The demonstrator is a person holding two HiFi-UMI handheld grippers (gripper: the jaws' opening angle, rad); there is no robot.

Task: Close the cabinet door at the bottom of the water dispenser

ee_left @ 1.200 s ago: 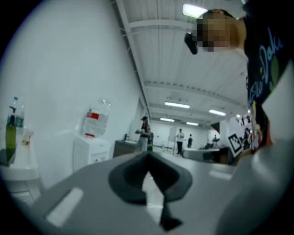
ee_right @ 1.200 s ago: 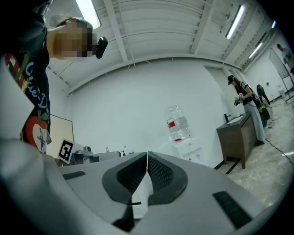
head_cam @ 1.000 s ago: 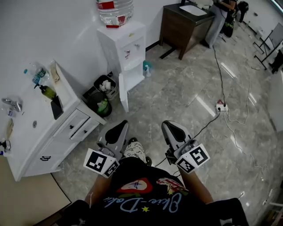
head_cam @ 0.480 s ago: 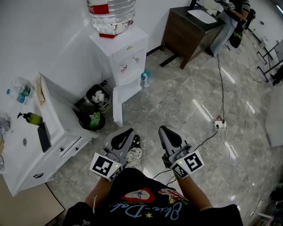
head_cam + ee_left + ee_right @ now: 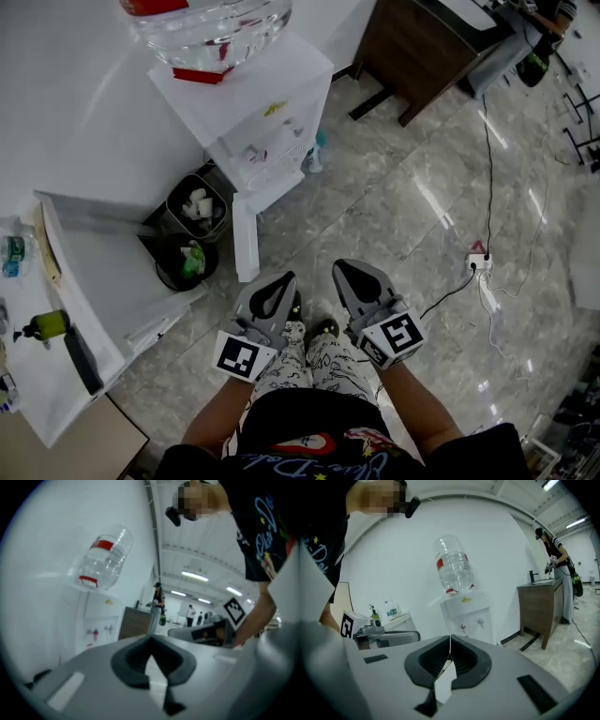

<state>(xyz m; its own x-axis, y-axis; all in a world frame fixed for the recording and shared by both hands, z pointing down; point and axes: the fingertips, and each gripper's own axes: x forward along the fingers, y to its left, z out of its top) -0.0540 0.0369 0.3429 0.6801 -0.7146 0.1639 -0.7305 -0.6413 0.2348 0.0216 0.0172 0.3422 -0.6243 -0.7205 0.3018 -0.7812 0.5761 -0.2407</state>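
The white water dispenser (image 5: 267, 112) stands against the wall with a clear bottle (image 5: 208, 26) upside down on top. Its bottom cabinet door (image 5: 246, 240) is swung open and sticks out edge-on toward me. My left gripper (image 5: 284, 278) hangs low in front of my legs, shut and holding nothing, a short way from the door's free edge. My right gripper (image 5: 341, 267) is beside it, also shut and holding nothing. The dispenser (image 5: 96, 625) shows in the left gripper view beyond the shut jaws. In the right gripper view the dispenser (image 5: 468, 613) and bottle (image 5: 454, 570) stand straight ahead.
Two black bins (image 5: 190, 202) (image 5: 180, 262) stand left of the open door. A white counter (image 5: 89, 281) with drawers is at the left. A blue spray bottle (image 5: 316, 156) is right of the dispenser. A brown cabinet (image 5: 422, 47) and a power strip (image 5: 480, 261) with cable lie farther right.
The view has moved closer to the dispenser, which now fills the top of the head view. Both grippers stay shut side by side in front of my body.
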